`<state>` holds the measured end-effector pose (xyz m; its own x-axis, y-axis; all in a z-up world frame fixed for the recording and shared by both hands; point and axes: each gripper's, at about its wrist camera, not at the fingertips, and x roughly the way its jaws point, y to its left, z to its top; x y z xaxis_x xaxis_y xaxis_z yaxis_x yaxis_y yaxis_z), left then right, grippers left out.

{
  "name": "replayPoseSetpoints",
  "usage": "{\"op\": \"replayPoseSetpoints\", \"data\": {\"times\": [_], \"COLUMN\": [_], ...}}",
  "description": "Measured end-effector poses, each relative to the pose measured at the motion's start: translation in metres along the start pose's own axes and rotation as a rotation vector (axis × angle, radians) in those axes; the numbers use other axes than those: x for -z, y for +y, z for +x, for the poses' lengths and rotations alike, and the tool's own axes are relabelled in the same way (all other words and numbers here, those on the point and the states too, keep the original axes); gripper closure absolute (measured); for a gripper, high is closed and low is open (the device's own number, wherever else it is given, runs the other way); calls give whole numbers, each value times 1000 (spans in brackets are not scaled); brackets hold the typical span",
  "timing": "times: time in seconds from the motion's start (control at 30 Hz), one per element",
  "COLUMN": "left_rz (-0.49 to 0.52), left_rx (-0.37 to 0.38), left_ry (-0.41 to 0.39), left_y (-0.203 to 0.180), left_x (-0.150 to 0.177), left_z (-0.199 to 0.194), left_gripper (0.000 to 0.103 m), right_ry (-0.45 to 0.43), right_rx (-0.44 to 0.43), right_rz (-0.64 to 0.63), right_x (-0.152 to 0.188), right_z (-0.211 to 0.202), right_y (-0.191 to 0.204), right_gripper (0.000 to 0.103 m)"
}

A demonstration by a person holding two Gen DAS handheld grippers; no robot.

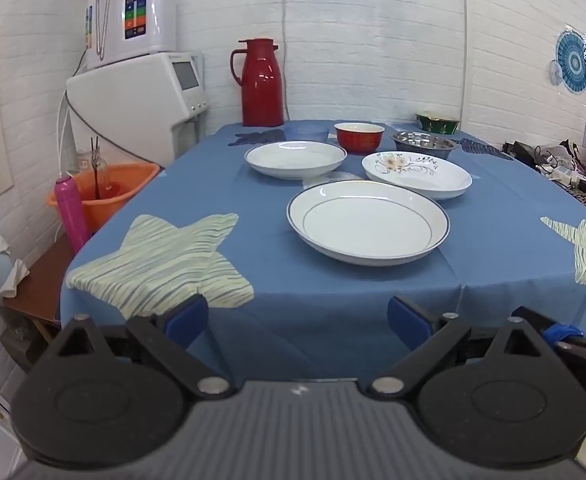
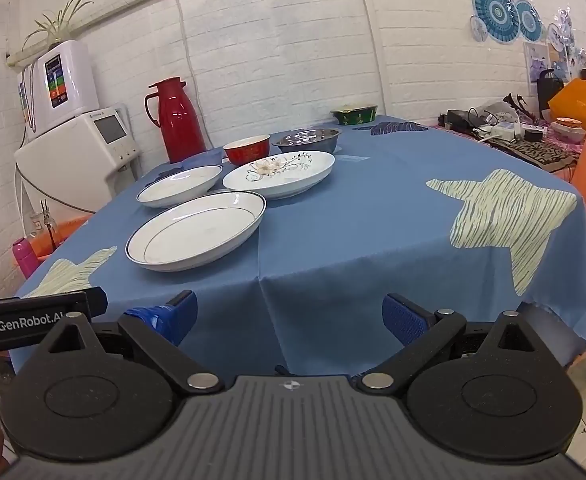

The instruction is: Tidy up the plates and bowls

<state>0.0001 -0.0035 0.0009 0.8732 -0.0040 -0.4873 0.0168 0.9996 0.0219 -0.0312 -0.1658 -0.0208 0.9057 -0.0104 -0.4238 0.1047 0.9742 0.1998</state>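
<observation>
Both grippers hang at the near edge of the table (image 1: 333,280), nothing in them. Left gripper (image 1: 297,320) has its fingers spread wide, and so does the right gripper (image 2: 289,320). Three white plates sit mid-table: rimmed plate (image 1: 368,222) nearest, floral plate (image 1: 417,174) and plain plate (image 1: 295,159) behind. Farther back: red bowl (image 1: 359,137), steel bowl (image 1: 424,144), green bowl (image 1: 437,122).

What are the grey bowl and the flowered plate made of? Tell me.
Grey bowl: probably stainless steel, given its bright mirror-like reflections and thin rim. Flowered plate: apparently glazed ceramic or porcelain, glossy white with a printed flower; melamine cannot be ruled out.
</observation>
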Motion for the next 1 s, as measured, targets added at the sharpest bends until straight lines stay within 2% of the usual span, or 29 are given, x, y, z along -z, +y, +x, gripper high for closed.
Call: {"op": "replayPoseSetpoints", "data": {"times": [1.0], "left_rz": [-3], "left_rx": [10], "left_ry": [19], "left_y": [0], "left_x": [6], "left_z": [3], "left_gripper": [7], "right_ry": [32], "right_rx": [-15], "right_rz": [6], "right_x": [3], "right_z": [5], "right_y": [4], "right_gripper": [16]}}
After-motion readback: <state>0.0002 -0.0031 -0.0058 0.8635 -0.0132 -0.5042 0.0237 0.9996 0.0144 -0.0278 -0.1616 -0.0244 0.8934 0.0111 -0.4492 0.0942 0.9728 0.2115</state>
